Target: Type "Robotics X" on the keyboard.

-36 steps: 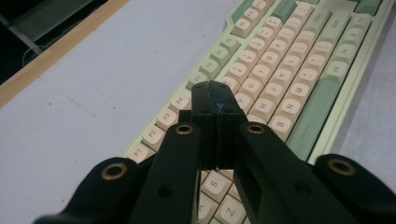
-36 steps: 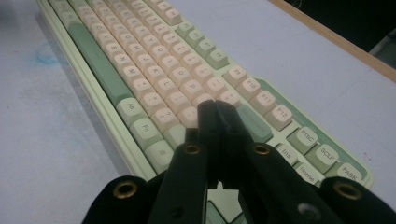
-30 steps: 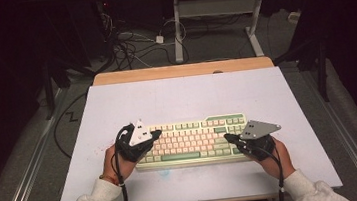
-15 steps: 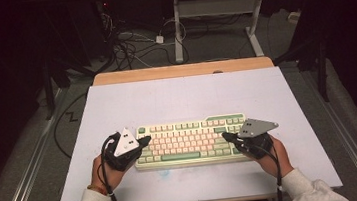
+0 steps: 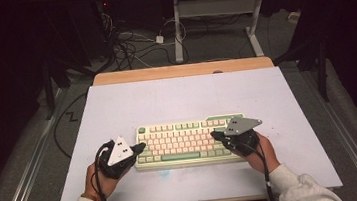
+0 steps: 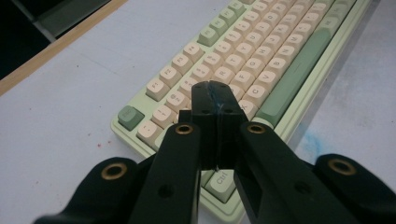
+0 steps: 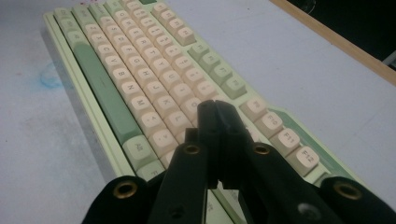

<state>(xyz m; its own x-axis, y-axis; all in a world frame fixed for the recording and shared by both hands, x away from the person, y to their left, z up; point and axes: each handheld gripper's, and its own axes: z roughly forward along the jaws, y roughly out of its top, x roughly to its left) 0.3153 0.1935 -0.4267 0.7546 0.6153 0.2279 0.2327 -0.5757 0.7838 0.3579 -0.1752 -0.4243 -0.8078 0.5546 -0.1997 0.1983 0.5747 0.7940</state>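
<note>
A pale green keyboard (image 5: pixel 186 142) with cream keys and a green space bar lies on the white table top (image 5: pixel 181 100), near its front edge. My left gripper (image 5: pixel 141 147) is at the keyboard's left end, jaws shut with nothing between them. In the left gripper view its tips (image 6: pixel 215 91) hover over the lower-left keys of the keyboard (image 6: pixel 261 56). My right gripper (image 5: pixel 215 135) reaches in from the right end, also shut and empty. Seen from the right gripper view, its tips (image 7: pixel 215 108) sit above the right-hand letter keys of the keyboard (image 7: pixel 140 74).
The table's wooden back edge (image 5: pixel 183 70) runs behind the white top. Past it, cables (image 5: pixel 130 47) lie on the floor beside a white desk frame (image 5: pixel 218 16). A faint blue smudge (image 5: pixel 164 172) marks the top in front of the keyboard.
My left hand has slid left, from over the keys to the keyboard's left end. My right gripper has shifted slightly. Both stay shut.
</note>
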